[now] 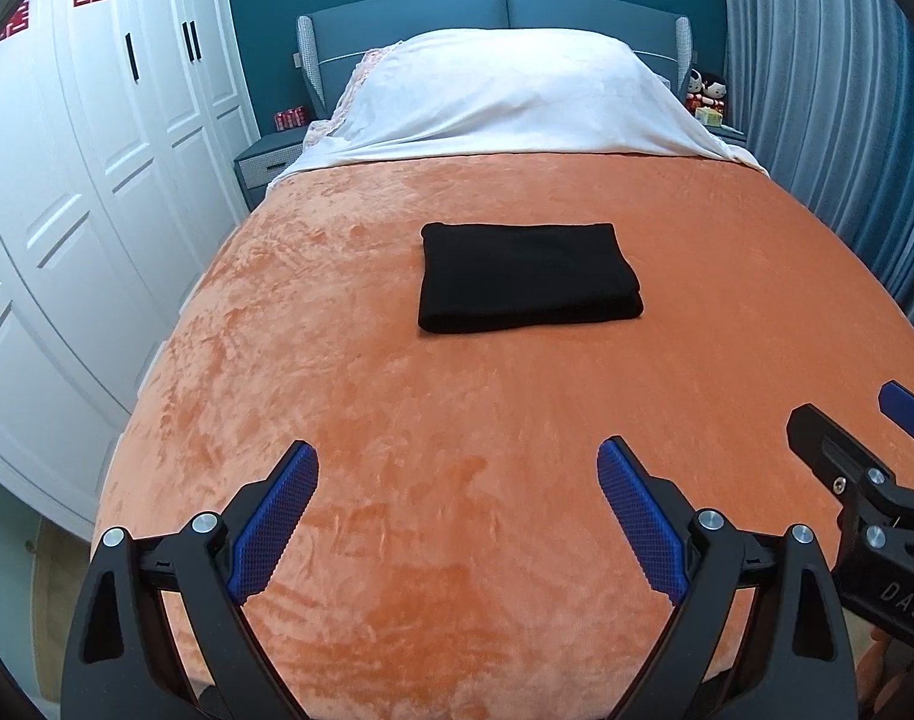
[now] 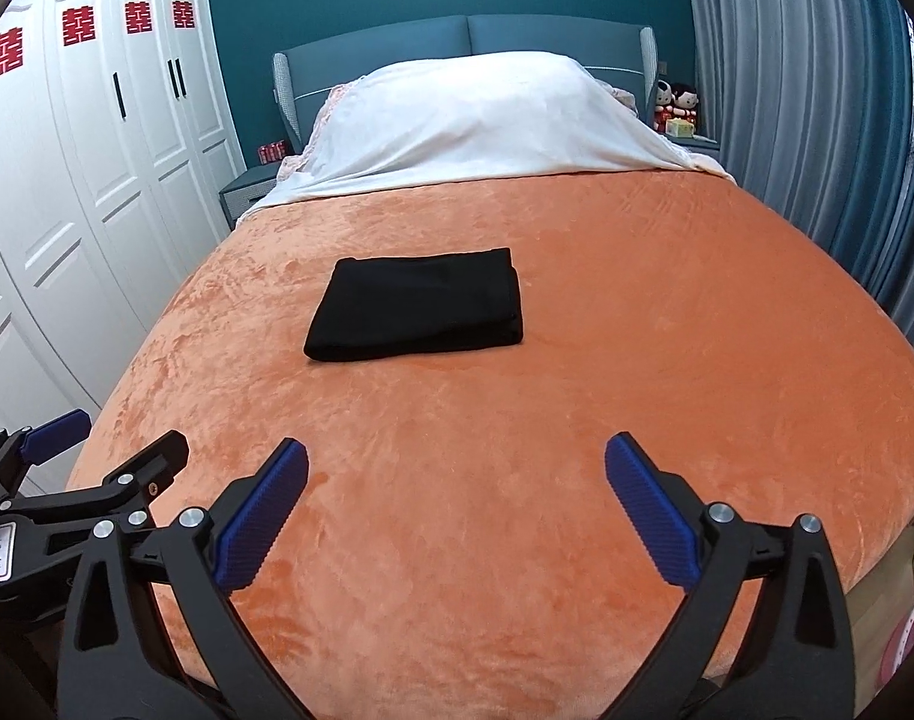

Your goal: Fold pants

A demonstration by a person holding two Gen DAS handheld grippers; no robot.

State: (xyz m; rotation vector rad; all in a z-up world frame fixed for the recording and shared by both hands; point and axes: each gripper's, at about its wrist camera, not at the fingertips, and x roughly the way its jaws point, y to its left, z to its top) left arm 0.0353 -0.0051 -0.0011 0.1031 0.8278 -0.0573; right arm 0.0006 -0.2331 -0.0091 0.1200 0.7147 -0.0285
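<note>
The black pants [image 1: 526, 277] lie folded into a neat flat rectangle in the middle of the orange bedspread [image 1: 457, 420]; they also show in the right wrist view [image 2: 417, 305]. My left gripper [image 1: 457, 462] is open and empty, held above the near part of the bed, well short of the pants. My right gripper [image 2: 457, 459] is open and empty too, beside the left one. The right gripper shows at the right edge of the left wrist view [image 1: 853, 420], and the left gripper at the left edge of the right wrist view [image 2: 108, 438].
A white cover [image 1: 517, 96] lies over the pillows at the blue headboard [image 1: 505, 12]. White wardrobe doors [image 1: 96, 150] stand along the left. Grey-blue curtains [image 1: 829, 90] hang on the right. Nightstands flank the bed, the right one with dolls [image 1: 706, 93].
</note>
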